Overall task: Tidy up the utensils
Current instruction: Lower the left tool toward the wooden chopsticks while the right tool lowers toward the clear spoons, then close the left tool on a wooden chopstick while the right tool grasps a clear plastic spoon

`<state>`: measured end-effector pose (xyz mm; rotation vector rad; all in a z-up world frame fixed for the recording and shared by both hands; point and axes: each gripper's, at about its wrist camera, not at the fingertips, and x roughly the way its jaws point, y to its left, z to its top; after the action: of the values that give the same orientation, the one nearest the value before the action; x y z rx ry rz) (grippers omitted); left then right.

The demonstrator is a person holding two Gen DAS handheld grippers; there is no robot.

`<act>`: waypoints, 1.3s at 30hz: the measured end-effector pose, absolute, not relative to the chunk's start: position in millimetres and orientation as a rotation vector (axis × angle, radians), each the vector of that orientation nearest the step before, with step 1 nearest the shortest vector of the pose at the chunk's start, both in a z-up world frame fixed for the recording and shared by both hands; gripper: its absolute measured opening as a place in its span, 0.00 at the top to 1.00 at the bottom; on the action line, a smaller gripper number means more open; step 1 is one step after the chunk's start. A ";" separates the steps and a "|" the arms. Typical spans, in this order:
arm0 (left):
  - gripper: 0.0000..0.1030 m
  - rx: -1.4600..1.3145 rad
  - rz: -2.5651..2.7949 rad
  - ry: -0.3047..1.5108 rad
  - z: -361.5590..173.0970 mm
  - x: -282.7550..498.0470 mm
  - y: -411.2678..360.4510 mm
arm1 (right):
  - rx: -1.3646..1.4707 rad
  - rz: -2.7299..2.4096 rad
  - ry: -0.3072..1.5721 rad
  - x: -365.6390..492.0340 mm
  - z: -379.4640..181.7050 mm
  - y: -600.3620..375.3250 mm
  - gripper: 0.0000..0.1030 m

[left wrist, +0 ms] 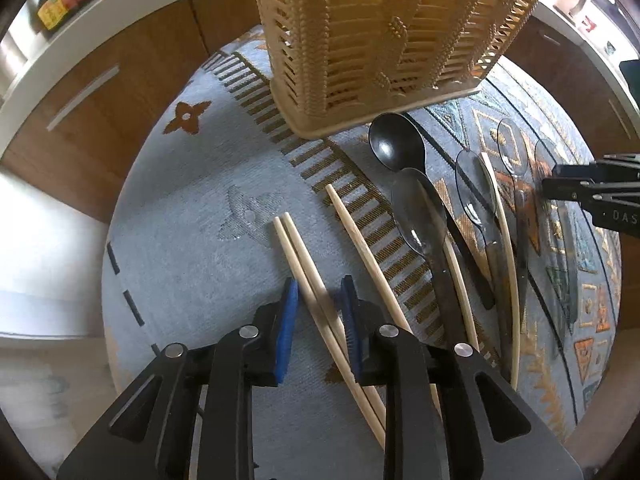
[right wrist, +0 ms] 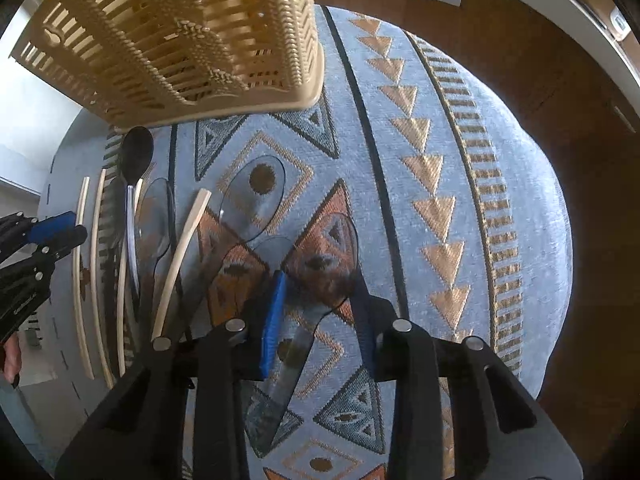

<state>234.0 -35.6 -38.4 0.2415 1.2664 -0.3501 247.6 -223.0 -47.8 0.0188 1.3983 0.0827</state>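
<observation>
Both grippers poised over utensils, nothing firmly gripped.

The chopstick pair [left wrist: 316, 308] is straddled by the part-open left gripper [left wrist: 318, 300]; the clear spoon [right wrist: 316, 276] under the part-open right gripper [right wrist: 320, 304] could be squeezed sideways on closing.

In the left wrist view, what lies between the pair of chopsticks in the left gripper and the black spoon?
A single loose chopstick lies on the cloth between the chopstick pair and the black spoon, seen in the left wrist view.
</observation>
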 end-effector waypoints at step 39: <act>0.70 0.197 -0.402 1.234 -53.4 218.1 -30.1 | -0.016 0.106 1.399 192.1 -56.0 -236.1 0.71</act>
<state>218.1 -30.1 -53.4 0.1972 1.2336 -0.4020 192.1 -236.1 -56.0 -0.0162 1.3989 0.1058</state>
